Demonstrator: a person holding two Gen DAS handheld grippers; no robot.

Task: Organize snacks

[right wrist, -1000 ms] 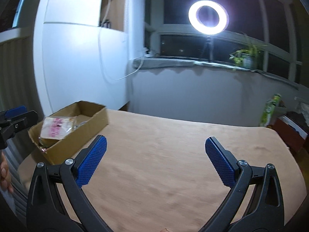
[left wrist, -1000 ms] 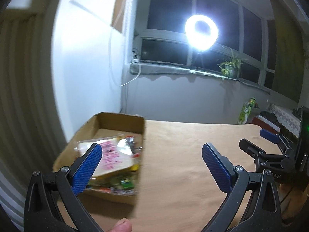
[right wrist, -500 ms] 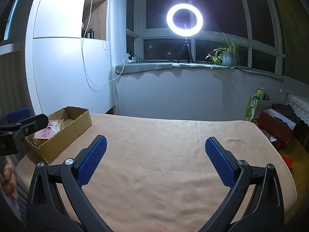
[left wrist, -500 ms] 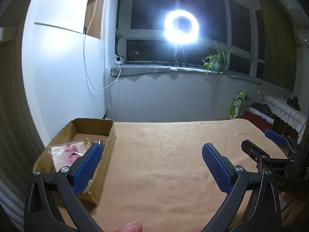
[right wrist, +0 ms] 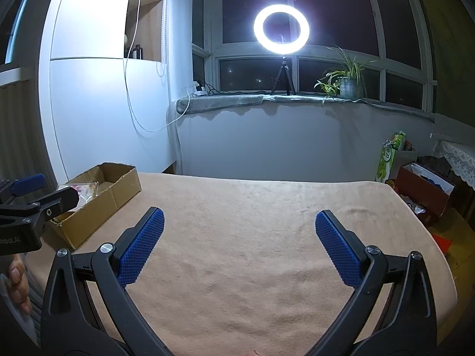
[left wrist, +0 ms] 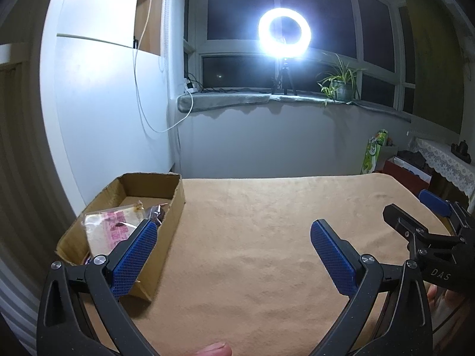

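While both tools, left tool [left wrist: 233, 238] and right tool [right wrist: 239, 228], were held apart and empty, snack packets [left wrist: 111, 228] were seen already in cardboard box [left wrist: 175, 198]; tan-covered bench [right wrist: 252, 222] was left bare; task judged near done.

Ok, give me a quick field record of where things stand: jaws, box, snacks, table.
left gripper: jaws open, holding nothing, beside the box
right gripper: jaws open, holding nothing, over bare cloth
cardboard box: open, at the table's left edge
snack packets: inside the box, pink-printed clear bag on top
table: tan cloth, no loose snacks in view
window sill: ring light lit, potted plant
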